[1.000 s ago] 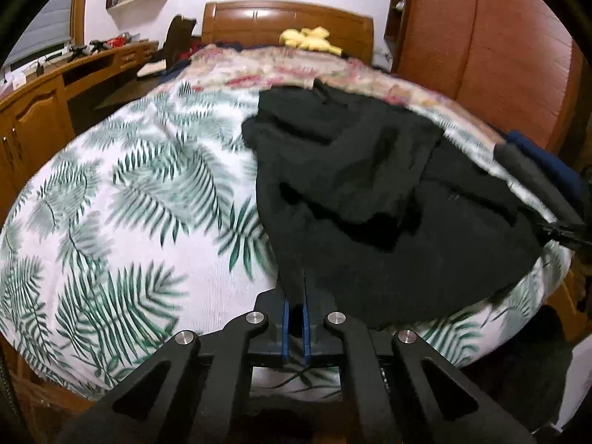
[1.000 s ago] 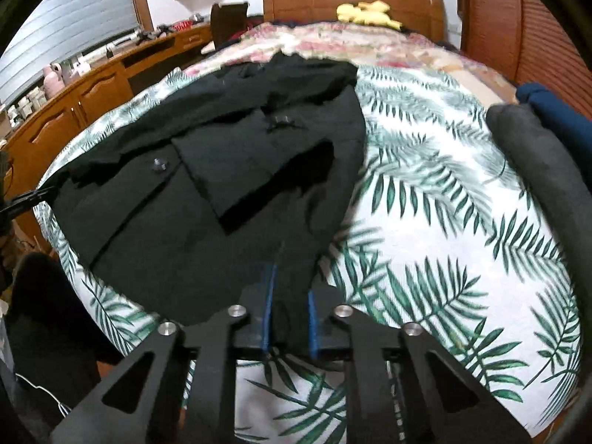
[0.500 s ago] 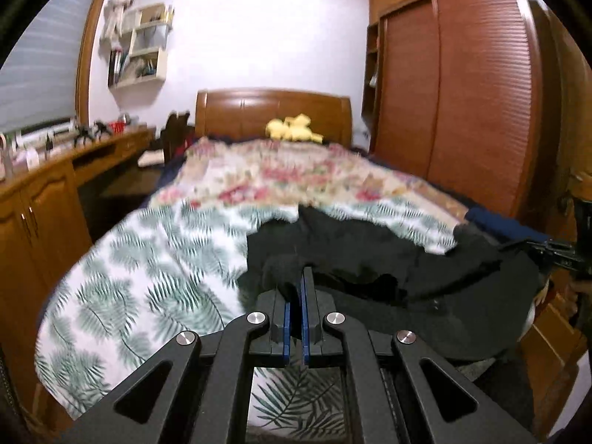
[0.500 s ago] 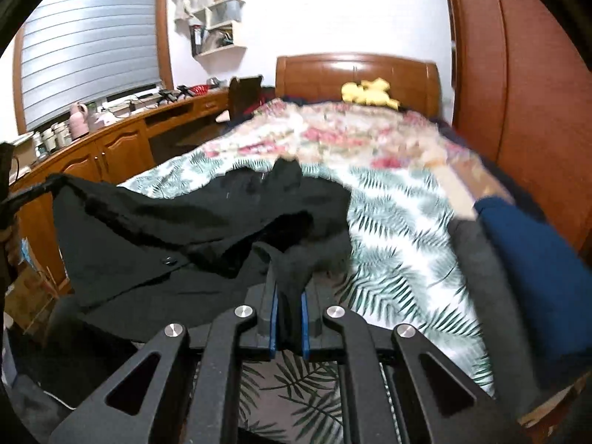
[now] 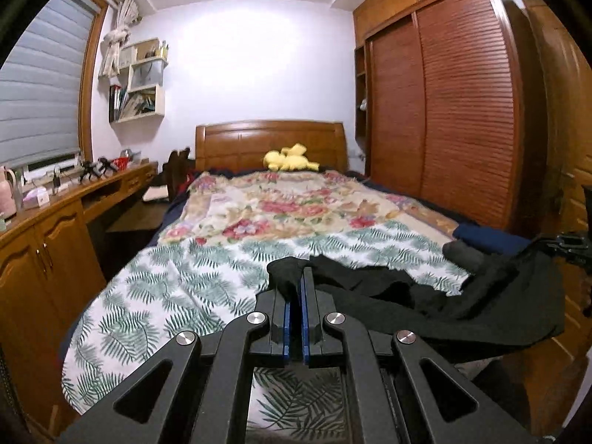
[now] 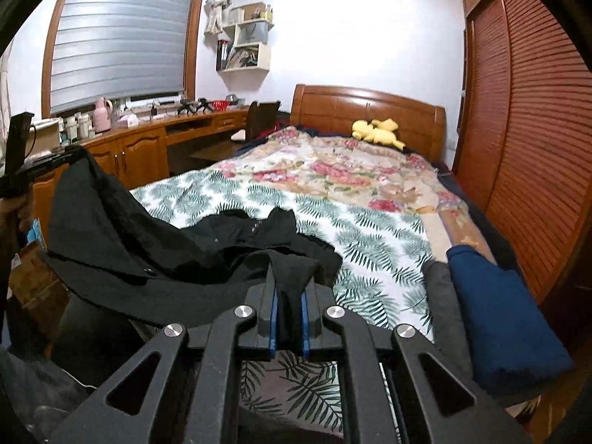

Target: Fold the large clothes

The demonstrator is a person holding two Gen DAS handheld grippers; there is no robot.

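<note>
Hanging slack between the two tongs, the large black button-front garment [image 6: 155, 259] sags under its own weight, its far part trailing on the bed with the palm-leaf printed sheet [image 5: 177, 296] while its near part is lifted off the foot of the bed. It looks soft and limp, fairly heavy for cloth, with nothing stiff in it, so I judge it will drape, swing and bunch rather than hold a line, and it may slip if only a thin edge is pinched. The best hold seems to be at corners or along a seam, with a good bite of doubled cloth. The left tongs [image 5: 294, 288] are clenched on a bunched fold of the garment, blue pads nearly together; the right tongs [image 6: 289, 292] are likewise clenched on a thicker wad that keeps their pads a little apart. The right wrist view shows what the left does not: small buttons on the garment's front, the left tongs gripping the cloth high at the far left, and a folded navy blue cloth [image 6: 499, 314] beside a rolled dark grey cloth [image 6: 438, 296] at the right edge of the bed. The left wrist view shows the span of cloth running right to the other tongs, taut along its upper edge.
</note>
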